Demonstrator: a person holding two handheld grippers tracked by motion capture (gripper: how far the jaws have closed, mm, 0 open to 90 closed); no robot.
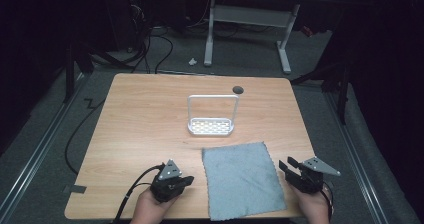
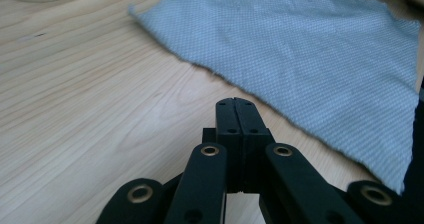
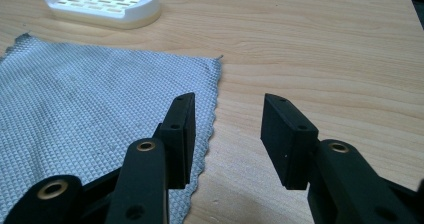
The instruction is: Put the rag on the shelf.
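A grey-blue cloth (image 1: 243,179) lies flat on the wooden table (image 1: 150,124) near its front edge, between my two grippers. My left gripper (image 1: 187,180) rests on the table just left of the cloth, jaws shut with nothing between them; in the left gripper view its tip (image 2: 235,103) points at the cloth (image 2: 295,49) edge. My right gripper (image 1: 286,165) stands open at the cloth's right edge; in the right gripper view its left jaw hangs over the cloth (image 3: 90,109) border, and the gripper (image 3: 227,109) holds nothing.
A white slotted rack (image 1: 211,126) with a tall wire handle stands mid-table behind the cloth, also seen as the rack (image 3: 102,4) in the right gripper view. A small dark round cap (image 1: 238,89) sits near the far edge. A desk frame (image 1: 247,29) and cables lie on the floor beyond.
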